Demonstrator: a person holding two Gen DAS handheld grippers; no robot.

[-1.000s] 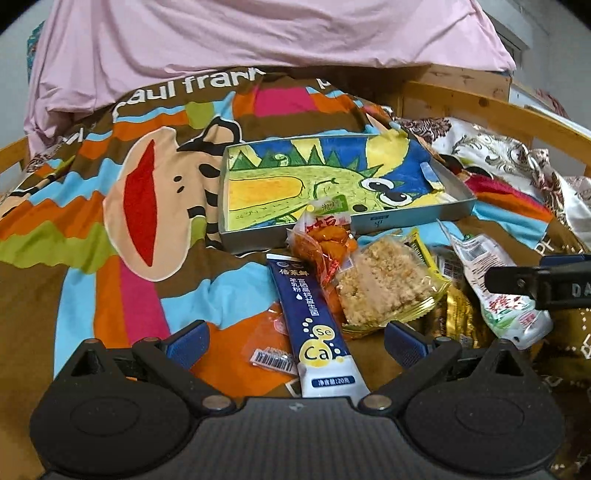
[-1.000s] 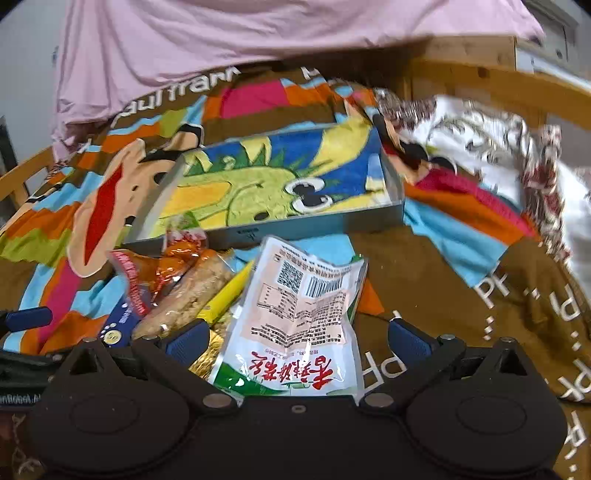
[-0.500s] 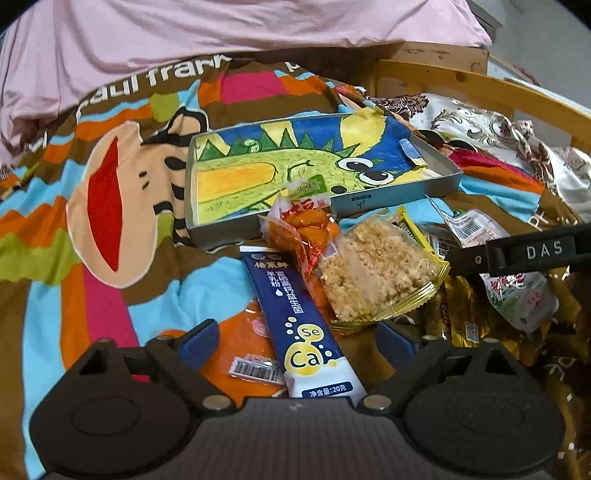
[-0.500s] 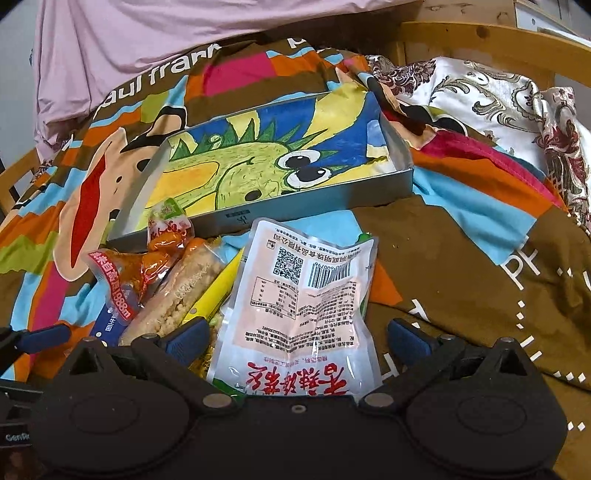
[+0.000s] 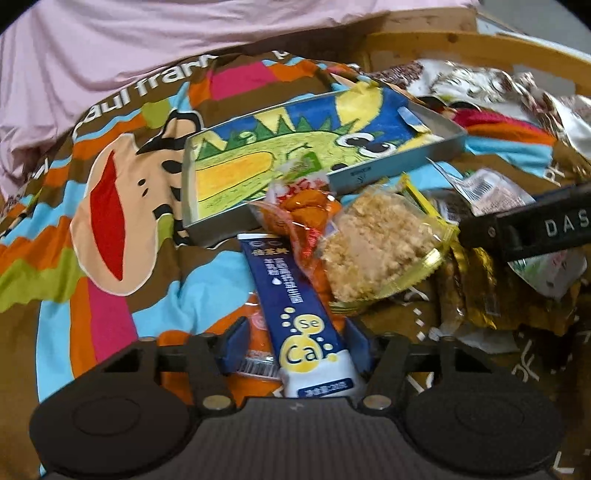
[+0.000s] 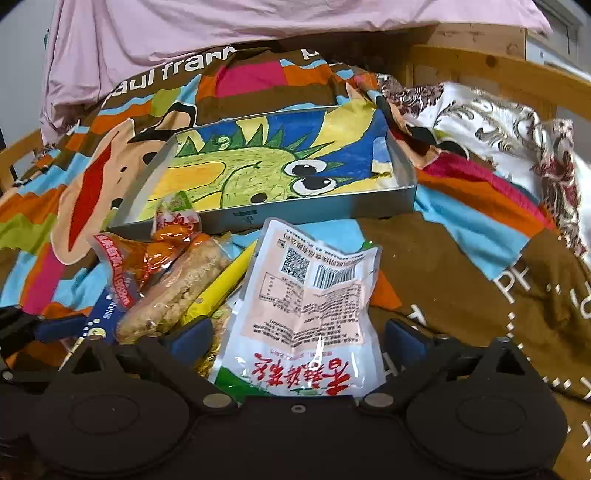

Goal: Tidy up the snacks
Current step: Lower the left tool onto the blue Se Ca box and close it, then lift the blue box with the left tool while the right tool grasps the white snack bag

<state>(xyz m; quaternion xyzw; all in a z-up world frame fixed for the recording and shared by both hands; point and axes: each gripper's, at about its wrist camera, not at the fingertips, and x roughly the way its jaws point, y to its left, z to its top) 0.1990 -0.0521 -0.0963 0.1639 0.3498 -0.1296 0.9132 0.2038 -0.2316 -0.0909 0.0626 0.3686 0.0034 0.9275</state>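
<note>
A blue stick packet marked "Se Ca" (image 5: 295, 314) lies on the bedspread, partly over an orange packet (image 5: 255, 354). My left gripper (image 5: 297, 349) straddles both. Its jaws are closing, and the blue pads (image 5: 236, 345) stand right at the packets' outer edges, with no squeeze showing. A white pouch with red characters (image 6: 314, 306) lies between the fingers of my right gripper (image 6: 299, 338), whose jaws stand wide and narrow only slightly. A metal tray (image 5: 369, 173) lined with a dinosaur drawing sits just beyond the snacks, and its wall (image 6: 314, 216) also shows in the right wrist view.
An orange-red packet (image 5: 303, 210), a crumbly cake in a clear wrapper (image 5: 376, 247) and gold wrappers (image 5: 472, 291) are piled right of the blue packet. The right gripper's black finger (image 5: 535, 229) crosses above them. A pink sheet (image 6: 221, 26) and a wooden rail (image 6: 498, 66) lie behind.
The left gripper's jaws have drawn in from wide to close around the blue and orange packets, and it has moved forward and down. The right gripper has barely moved.
</note>
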